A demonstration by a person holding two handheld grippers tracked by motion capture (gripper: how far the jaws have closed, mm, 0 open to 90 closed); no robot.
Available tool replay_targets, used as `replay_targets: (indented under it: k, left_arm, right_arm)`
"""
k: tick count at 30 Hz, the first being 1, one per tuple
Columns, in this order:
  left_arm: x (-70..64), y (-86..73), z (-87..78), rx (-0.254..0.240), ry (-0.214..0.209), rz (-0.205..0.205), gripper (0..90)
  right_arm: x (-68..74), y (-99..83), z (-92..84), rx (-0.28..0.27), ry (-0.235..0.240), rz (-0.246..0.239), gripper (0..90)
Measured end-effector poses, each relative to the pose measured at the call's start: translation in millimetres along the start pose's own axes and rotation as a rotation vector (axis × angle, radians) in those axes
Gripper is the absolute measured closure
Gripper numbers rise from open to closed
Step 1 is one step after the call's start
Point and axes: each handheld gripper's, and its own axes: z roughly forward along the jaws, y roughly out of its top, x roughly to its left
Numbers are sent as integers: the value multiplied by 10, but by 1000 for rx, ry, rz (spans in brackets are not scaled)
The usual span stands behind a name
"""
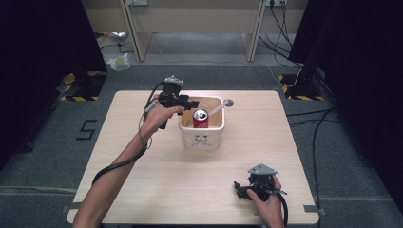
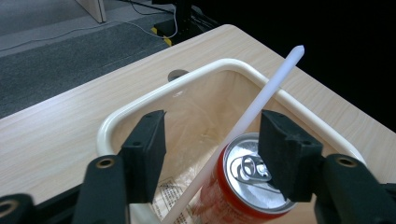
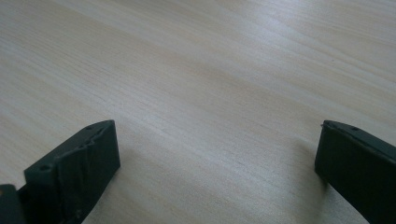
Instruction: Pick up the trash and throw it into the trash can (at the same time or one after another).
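The left gripper (image 2: 212, 140) hangs over the near-left rim of the bin (image 2: 140, 100), its jaws parted and gripping nothing; the white spoon (image 2: 252, 112) slants up between them without touching either pad. In the high view the left gripper (image 1: 189, 103) sits at the bin's (image 1: 202, 141) far-left corner, mid-table. The spoon (image 1: 219, 108) leans inside the bin, handle down, its bowl resting over the far-right rim. A red can (image 2: 243, 182) stands upright in the bin beside the spoon, on a clear bag lining the bottom. The right gripper (image 3: 217, 158) rests low over the bare table (image 3: 210, 70), jaws spread wide and empty, near the table's front right edge (image 1: 240, 191).
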Motion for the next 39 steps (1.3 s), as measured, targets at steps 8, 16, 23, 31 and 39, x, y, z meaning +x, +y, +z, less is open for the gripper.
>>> replay_targets:
  k: [8, 16, 23, 31, 39]
  left_arm:
    - [33, -44, -98, 3, 15, -15, 293]
    - [95, -90, -210, -9, 25, -12, 221]
    - [169, -170, -309, -21, 23, -16, 201]
    - [230, -248, -435, -23, 30, -9, 199]
    - [270, -361, -561, -43, 29, -13, 200]
  right_arm:
    - [1, 0, 1, 0, 2, 0, 2]
    - [3, 0, 1, 0, 0, 0, 3]
    - [7, 0, 1, 0, 2, 5, 3]
    - [8, 1, 1, 1, 2, 6, 2]
    - [8, 1, 1, 1, 2, 6, 2]
